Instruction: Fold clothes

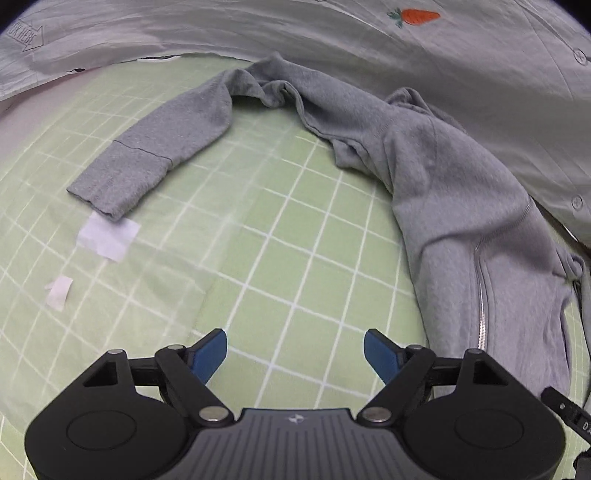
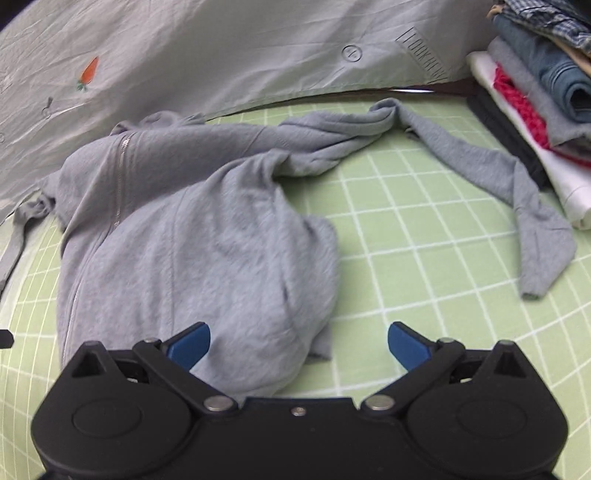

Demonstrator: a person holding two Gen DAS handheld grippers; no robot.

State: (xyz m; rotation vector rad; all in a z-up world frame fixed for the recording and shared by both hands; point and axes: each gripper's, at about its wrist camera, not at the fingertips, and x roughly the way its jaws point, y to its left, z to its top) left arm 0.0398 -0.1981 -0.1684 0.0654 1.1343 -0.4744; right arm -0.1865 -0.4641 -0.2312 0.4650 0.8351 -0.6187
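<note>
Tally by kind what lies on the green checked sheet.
Grey zip-up knit jacket: 1
White paper scraps: 2
Stack of folded clothes: 1
Pale carrot-embroidered cloth: 1
Total: 5

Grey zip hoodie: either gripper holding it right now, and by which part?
Neither. Left gripper and right gripper are both open and empty; the grey zip hoodie lies loose on the green checked sheet.

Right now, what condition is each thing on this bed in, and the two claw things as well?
Grey zip-up hooded jacket: unfolded, crumpled, sleeves sprawled out.
Its silver zipper: closed along the part that shows.
Stack of clothes in mixed colours: folded, piled at the bed's edge.
Green checked bedsheet: spread under the jacket.
Pale cover with carrot print: creased, lying behind the jacket.
Left gripper: open, holding nothing.
Right gripper: open, over the jacket, holding nothing.
</note>
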